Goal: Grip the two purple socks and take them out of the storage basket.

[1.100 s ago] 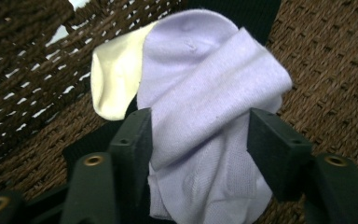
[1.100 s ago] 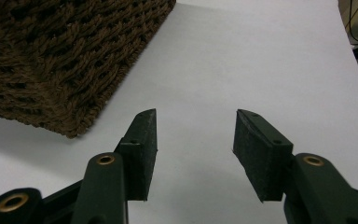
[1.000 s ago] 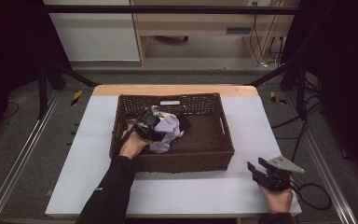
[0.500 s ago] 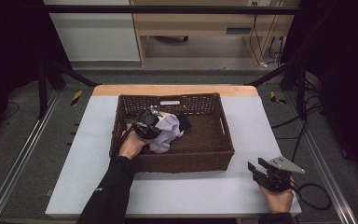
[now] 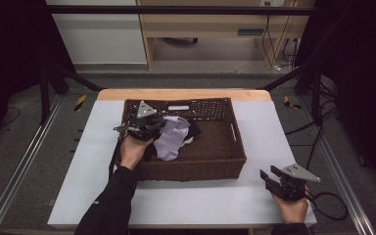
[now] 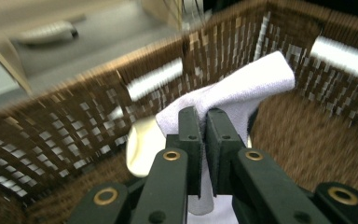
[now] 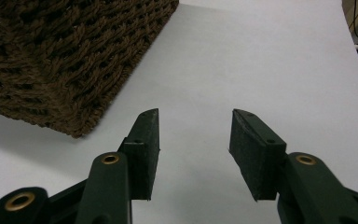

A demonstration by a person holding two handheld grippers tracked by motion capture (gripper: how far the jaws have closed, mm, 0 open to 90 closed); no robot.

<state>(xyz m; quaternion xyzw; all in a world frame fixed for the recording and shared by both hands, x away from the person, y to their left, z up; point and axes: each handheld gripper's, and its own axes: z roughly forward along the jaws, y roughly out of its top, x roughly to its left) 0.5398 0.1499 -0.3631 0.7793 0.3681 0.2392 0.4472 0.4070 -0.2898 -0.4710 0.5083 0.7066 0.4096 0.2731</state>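
The left hand-held gripper [image 6: 204,122] was clamped on a fold of the lavender cloth [image 5: 172,137], which sat in the wicker basket [image 5: 235,147] toward its 9 o'clock side, draped over other dark and cream fabric. The cloth looked light, soft and limp, likely to sag and trail when lifted, so a bunched fold near its middle seemed the best hold. The right hand-held gripper [image 7: 193,149] had just been narrowing, jaws apart and empty, over the white surface [image 5: 196,205] at 4 o'clock. Beyond stood a dim room with wooden furniture [image 5: 215,29] and cables.
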